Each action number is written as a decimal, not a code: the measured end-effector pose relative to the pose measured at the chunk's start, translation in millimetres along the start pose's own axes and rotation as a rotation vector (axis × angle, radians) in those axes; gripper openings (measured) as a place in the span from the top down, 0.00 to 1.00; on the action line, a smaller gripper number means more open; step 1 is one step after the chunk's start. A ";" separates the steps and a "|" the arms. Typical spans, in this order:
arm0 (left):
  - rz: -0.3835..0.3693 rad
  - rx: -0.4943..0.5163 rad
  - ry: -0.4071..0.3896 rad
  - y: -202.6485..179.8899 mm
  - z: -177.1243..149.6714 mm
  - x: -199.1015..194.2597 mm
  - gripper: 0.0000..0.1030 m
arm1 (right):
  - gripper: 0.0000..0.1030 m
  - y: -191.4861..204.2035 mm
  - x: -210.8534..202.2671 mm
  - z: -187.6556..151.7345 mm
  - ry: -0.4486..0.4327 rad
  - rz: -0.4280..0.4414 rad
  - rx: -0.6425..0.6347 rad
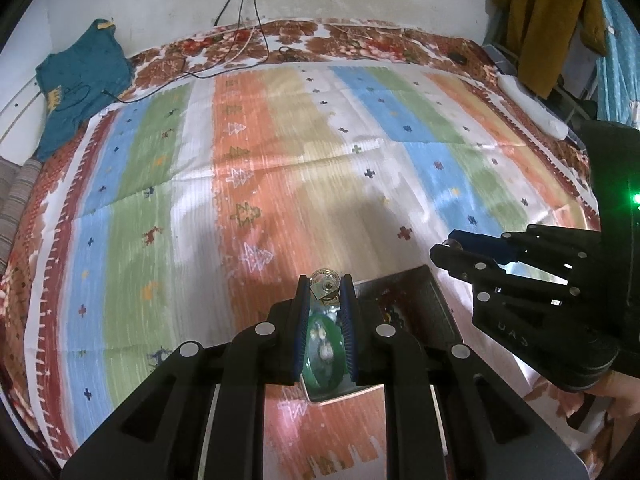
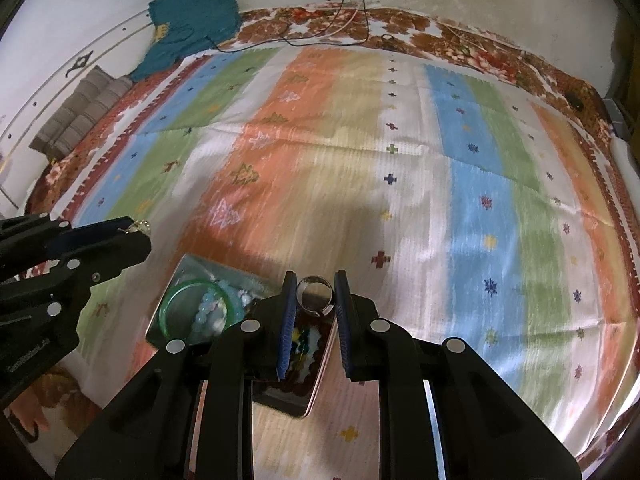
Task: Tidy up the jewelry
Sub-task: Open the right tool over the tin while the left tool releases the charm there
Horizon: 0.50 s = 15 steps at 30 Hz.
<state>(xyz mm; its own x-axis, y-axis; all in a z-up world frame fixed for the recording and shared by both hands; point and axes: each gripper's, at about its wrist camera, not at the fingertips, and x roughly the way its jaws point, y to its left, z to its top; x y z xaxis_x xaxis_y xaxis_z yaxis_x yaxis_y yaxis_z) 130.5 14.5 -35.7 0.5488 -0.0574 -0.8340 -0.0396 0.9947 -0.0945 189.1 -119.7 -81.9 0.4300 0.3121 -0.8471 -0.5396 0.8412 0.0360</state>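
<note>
Holding one small piece each, both grippers hang over the tray [image 2: 168, 292] on the striped cloth [image 2: 360, 168]. The left gripper [image 1: 326, 286] pinches a sparkly ring [image 1: 326, 283] at its fingertips, above the tray half where the green bangle [image 2: 192, 304] and pale beads [image 2: 208, 312] lie. The right gripper [image 2: 314, 294] clamps a plain silver ring [image 2: 314, 294] between its pads, above the tray's darker half with the coloured beads [image 2: 302, 338].

To my eye, the drop is the step in hand. Each gripper would do well to come low over its own half before the fingers part, since a ring let go from high up could bounce out onto the cloth. One hand at a time seems safer, as the grippers are near each other above the tray.
</note>
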 end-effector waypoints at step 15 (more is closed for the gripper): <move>-0.013 -0.026 0.014 -0.7 -13.0 -7.7 0.72 | 0.68 9.2 -5.7 -15.3 0.015 0.021 -0.017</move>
<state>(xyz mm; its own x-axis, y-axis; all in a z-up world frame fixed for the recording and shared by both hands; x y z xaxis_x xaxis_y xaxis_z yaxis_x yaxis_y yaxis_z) 115.4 13.1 -36.3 0.5375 -0.0720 -0.8402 -0.0539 0.9914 -0.1194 170.7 -120.5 -84.9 0.4076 0.3224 -0.8544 -0.5605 0.8269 0.0446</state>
